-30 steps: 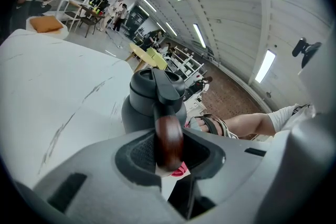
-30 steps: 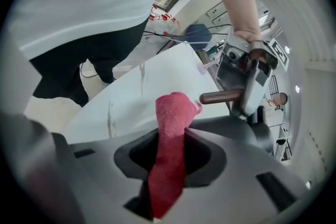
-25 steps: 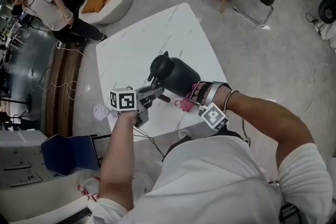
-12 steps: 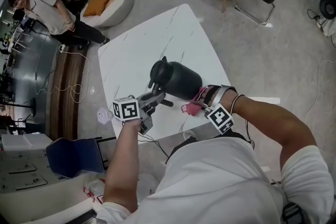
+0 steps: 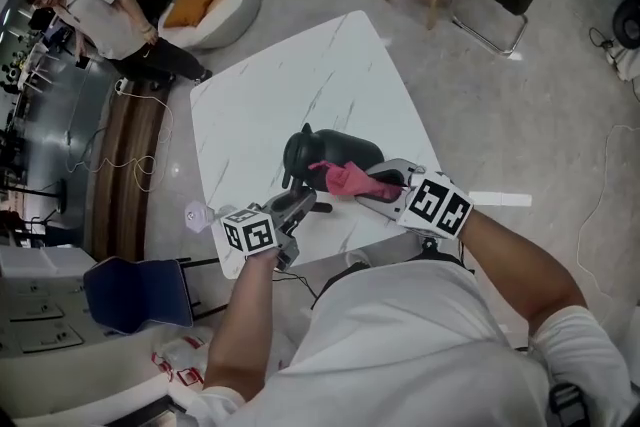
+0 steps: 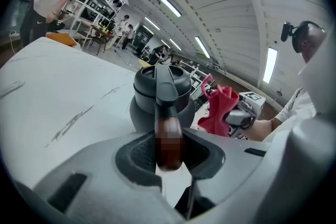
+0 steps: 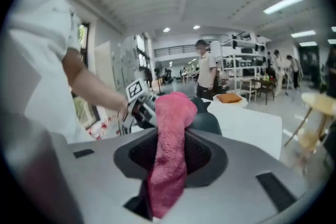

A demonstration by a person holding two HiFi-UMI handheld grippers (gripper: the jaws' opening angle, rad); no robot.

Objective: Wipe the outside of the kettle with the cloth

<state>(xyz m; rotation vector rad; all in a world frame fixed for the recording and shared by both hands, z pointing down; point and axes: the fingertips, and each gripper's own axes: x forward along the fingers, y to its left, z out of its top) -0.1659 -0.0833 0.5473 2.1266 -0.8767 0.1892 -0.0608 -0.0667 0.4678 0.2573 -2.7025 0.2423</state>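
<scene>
Right gripper [image 5: 383, 185] clamping pink cloth [image 5: 345, 178] over black kettle [image 5: 303, 151]; left gripper [image 5: 298, 206], kettle's 7 o'clock, clamped on kettle handle [image 6: 168, 126]

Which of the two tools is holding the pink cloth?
The right tool pinches the pink cloth; the left tool grips the kettle's handle instead.

Grey left claw [image 5: 304, 203], at seven o'clock, clamps the black kettle's handle [image 6: 168, 131]; grey right claw [image 5: 374, 184], at four o'clock, pinches a pink terry cloth [image 7: 171, 136].
</scene>
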